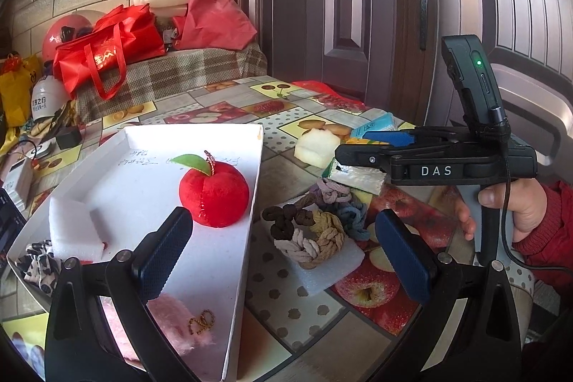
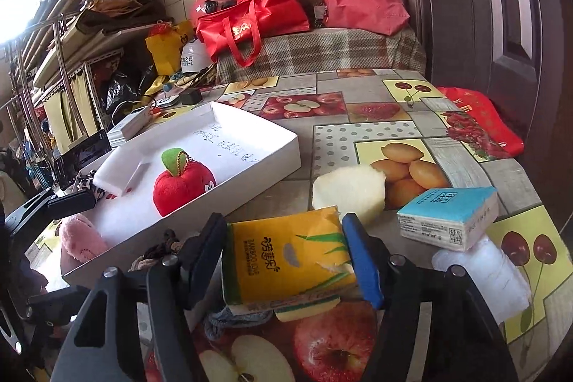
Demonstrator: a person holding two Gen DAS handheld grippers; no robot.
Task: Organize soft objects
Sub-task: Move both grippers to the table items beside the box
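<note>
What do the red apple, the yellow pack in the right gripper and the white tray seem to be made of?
Red apple: plush fabric, probably stuffed; it has a fuzzy nap, a stitched seam and a green felt-like leaf.
Yellow pack, held by the right gripper: thin glossy plastic film around soft tissues; the wrapper is wrinkled and torn.
White tray: likely matte cardboard, with thin folded walls.

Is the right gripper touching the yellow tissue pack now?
Touching. In the right wrist view, both fingers of the right gripper press the sides of the yellow tissue pack, with no gap.
</note>
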